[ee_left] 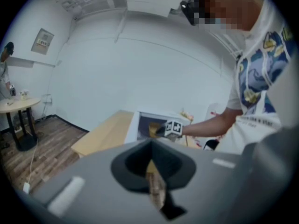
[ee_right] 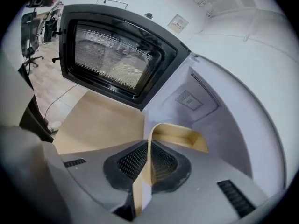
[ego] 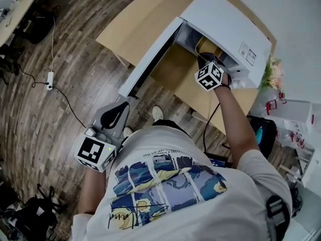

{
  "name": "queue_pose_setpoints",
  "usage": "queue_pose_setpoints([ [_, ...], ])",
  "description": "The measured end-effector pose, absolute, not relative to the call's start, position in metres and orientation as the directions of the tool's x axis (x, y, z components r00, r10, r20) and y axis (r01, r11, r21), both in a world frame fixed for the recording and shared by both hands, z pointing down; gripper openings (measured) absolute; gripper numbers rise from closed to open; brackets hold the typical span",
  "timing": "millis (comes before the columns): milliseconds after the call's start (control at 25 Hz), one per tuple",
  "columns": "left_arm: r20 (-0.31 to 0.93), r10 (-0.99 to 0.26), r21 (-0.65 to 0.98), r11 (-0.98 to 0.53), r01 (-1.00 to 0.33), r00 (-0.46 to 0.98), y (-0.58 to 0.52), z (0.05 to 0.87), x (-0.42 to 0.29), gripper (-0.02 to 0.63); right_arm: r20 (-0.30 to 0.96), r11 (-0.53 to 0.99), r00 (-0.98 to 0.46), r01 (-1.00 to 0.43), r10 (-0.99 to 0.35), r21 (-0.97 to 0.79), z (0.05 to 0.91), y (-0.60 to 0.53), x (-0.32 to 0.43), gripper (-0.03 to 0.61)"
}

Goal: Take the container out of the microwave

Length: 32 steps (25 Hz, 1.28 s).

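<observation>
From the head view, the right gripper (ego: 205, 60) is inside the open microwave (ego: 225, 29) on the wooden table (ego: 125, 26), at the tan container (ego: 206, 46). The left gripper (ego: 120, 109) hangs by the person's hip

In the left gripper view its jaws are pressed together on nothing

In the right gripper view the jaws pinch the container's near wall, and the container sits on the oven floor with the door (ee_right: 117, 55) swung wide. I'd hold that pinch firm and draw straight back and level, clear of the door
</observation>
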<state>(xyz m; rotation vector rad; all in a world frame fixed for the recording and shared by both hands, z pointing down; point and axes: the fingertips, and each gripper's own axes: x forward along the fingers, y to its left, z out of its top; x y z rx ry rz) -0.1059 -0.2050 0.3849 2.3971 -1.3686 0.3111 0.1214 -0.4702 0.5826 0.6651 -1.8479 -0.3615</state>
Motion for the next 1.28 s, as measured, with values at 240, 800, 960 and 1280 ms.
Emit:
queue_pose_setpoints([
  [240, 0.366, -0.762, 0.198, -0.497, -0.845, 0.534, -0.180, 0.392, -0.118, 0.009, 0.754, 0.798, -0.268, -0.268, -0.600, 0.540, 0.566, -0.435, 0.110, 0.020],
  [800, 0.343, -0.728, 0.215, -0.555, -0.804, 0.594, -0.112, 0.400, -0.153, 0.008, 0.762, 0.810, -0.276, -0.224, -0.586, 0.542, 0.526, -0.322, 0.068, 0.020],
  [960, 0.324, -0.720, 0.225, -0.572, -0.789, 0.614, -0.096, 0.399, -0.163, 0.009, 0.768, 0.812, -0.266, -0.204, -0.583, 0.546, 0.514, -0.289, 0.056, 0.020],
  [1280, 0.316, -0.716, 0.221, -0.582, -0.782, 0.622, -0.061, 0.406, -0.186, 0.009, 0.772, 0.821, -0.279, -0.186, -0.570, 0.539, 0.489, -0.221, 0.030, 0.020],
])
